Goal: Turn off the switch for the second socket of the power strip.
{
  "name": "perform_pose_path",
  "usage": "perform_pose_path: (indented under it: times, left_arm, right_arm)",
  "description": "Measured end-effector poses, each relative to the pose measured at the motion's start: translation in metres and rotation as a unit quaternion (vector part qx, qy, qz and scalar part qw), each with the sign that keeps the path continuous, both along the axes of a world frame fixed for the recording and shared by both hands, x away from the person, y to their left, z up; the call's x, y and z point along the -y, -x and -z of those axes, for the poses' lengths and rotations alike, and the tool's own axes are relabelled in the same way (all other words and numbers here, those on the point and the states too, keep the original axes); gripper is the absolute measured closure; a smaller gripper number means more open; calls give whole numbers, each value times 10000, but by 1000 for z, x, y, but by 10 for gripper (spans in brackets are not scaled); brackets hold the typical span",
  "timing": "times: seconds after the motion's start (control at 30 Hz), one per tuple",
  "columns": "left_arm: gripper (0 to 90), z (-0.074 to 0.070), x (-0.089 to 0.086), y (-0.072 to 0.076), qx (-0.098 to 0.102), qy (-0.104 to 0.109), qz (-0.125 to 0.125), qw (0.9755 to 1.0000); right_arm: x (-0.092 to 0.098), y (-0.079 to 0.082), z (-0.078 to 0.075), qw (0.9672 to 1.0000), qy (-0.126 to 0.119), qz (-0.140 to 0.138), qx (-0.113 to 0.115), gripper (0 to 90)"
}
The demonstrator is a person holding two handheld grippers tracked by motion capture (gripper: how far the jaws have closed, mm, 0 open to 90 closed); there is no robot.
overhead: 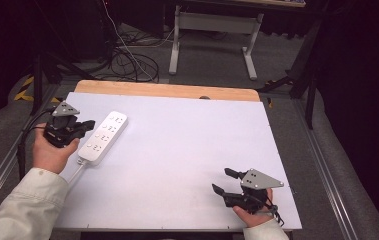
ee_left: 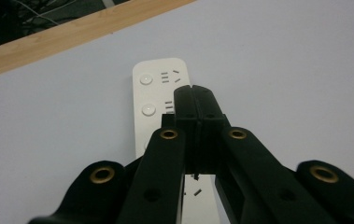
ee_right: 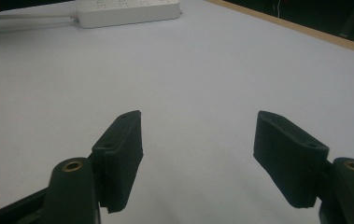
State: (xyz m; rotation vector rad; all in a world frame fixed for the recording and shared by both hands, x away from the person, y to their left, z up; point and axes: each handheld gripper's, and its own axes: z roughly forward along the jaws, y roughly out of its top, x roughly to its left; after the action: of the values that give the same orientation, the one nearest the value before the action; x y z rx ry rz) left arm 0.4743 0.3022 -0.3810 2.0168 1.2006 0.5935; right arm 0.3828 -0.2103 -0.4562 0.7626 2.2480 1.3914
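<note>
With the left tool (overhead: 88,124) closed and empty above the power strip (overhead: 103,137) at 9 o'clock, press one switch (ee_left: 149,110) gently straight down, while the right tool (overhead: 226,181) waits open.

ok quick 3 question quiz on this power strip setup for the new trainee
1. True or false: the left gripper has its jaws pressed together with nothing between them.
2. Which gripper is over the white power strip? A) left B) right C) both
3. Fill in: the right gripper sits near the table's ____ right corner, jaws open.

Key:
1. True. In the left gripper view the pads meet flat, above the strip.
2. A. The right gripper is far from the strip, over bare white table.
3. Near, on the person's side.
</note>
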Motion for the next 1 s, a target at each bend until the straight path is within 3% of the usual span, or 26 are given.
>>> perform_pose_path:
  times: [0.27,0.67,1.0]
  left_arm:
    - [900,14,-3,-20,-262,8,-139,9996]
    - [900,28,-8,-34,-553,-101,-237,9981]
    - [900,38,-6,-45,-882,-188,-270,9956]
  right_arm:
    - [0,0,1,10000,28,1,-13,333]
    - [0,-1,1,10000,23,-15,-32,333]
    - [0,-1,2,10000,38,-16,-57,333]
